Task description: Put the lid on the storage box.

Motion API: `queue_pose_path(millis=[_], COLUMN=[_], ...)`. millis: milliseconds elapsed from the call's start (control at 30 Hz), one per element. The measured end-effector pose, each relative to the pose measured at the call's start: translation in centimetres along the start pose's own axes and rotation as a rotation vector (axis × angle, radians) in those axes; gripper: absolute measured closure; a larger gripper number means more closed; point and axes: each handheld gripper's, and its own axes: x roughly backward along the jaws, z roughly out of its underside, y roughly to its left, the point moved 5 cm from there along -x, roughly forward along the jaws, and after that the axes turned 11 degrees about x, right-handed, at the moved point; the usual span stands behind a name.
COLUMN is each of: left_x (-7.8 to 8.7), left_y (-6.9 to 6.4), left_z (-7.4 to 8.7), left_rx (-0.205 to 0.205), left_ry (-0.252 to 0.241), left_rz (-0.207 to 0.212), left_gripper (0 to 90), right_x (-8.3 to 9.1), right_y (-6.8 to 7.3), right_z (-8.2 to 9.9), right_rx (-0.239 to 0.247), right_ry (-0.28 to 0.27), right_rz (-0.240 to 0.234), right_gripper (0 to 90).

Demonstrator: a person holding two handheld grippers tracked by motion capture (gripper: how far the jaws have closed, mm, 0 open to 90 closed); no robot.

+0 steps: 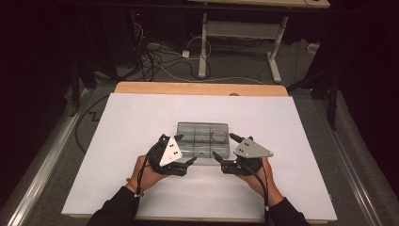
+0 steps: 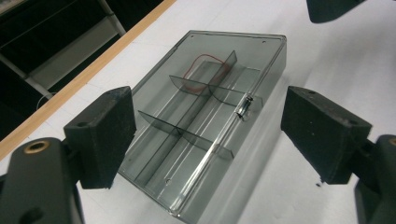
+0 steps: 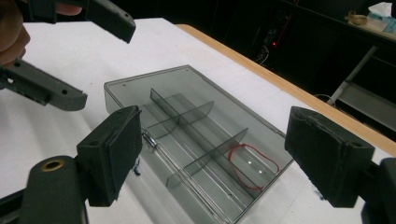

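The left gripper [image 1: 187, 149] has its two black jaws wide apart and holds nothing. It hangs just beside the near left side of the clear grey plastic box with thin walls inside [image 1: 203, 142]. The right gripper [image 1: 222, 147] is spread wide too, empty, and sits just beside the near right side of the same box. In the left gripper view the box [image 2: 205, 126] lies between the two jaws but farther off, not touched. Its see-through lid looks closed, with a small shiny metal catch [image 2: 244, 106] on the long front edge. A thin red rubber band [image 3: 252, 166] lies in one corner room of the box, at the far right as the high view shows it [image 1: 217, 136]. The next step is probably to open the lid. To do that well, one gripper should press down softly on the box so it does not slide, while the other comes in slow and straight at the little catch. The plastic is smooth, so squeeze gently. The box rests flat near the middle of the white counter [image 1: 131, 141], which has a light wooden edge [image 1: 200, 88] at the far side. Beyond it is a dark room with a grey floor [image 1: 235, 66], tangled cables [image 1: 155, 56] and the white legs of another table [image 1: 203, 47].
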Motion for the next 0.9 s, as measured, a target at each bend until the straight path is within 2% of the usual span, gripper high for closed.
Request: queue_pose_path(millis=[600,900], left_x=[2.7,4.0], left_y=[-0.4,-0.4], left_z=[0.7,1.0], left_rx=[-0.032,-0.037], left_ry=[-0.013,-0.031], left_rz=[0.005,-0.001], left_gripper=[17.5,17.6], right_x=[2.6,4.1], right_y=[0.5,0.5], right_z=[-0.1,0.1], right_rx=[0.032,0.057], right_ry=[0.001,0.010], right_rz=[0.001,0.025], right_gripper=[19.5,19.4])
